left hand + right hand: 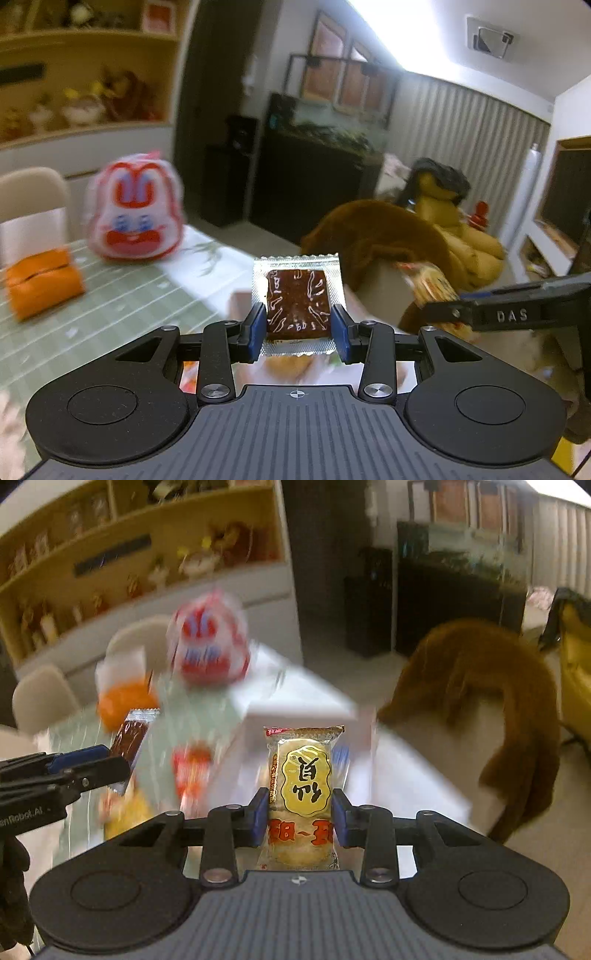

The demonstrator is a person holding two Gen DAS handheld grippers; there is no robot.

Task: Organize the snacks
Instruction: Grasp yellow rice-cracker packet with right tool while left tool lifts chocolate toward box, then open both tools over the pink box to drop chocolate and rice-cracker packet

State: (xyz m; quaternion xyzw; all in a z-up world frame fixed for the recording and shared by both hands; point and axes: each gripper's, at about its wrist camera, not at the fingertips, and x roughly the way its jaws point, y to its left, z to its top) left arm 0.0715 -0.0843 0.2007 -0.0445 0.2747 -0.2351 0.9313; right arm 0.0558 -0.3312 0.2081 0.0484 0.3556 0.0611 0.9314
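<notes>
Left gripper [298, 328] is clamping a flat brown snack square in a clear silver-edged wrapper [297, 301], blue pads [258, 330] pressing both side edges, packet standing upright and held up above the table. Right gripper [300, 814] is gripping a yellow rice-cracker packet with red and black lettering [303, 797] the same way, upright between blue pads [341, 821], also lifted off the table. Each gripper is showing in the other's view: the right one is coming in from the right edge of the left view, the left one from the left edge of the right view with the brown packet in it.

Below the right gripper, more snack packets are lying on the table, a red-and-white packet [192, 768] and a yellowish one [125, 812], both blurred. Pale green striped tablecloth [122, 302] is covering the table. Farther back an orange tissue pouch [42, 282] is sitting left, a red-and-white bunny-face bag [135, 212] behind it. Brown furry throw [376, 236] is draping over a chair to the right.
</notes>
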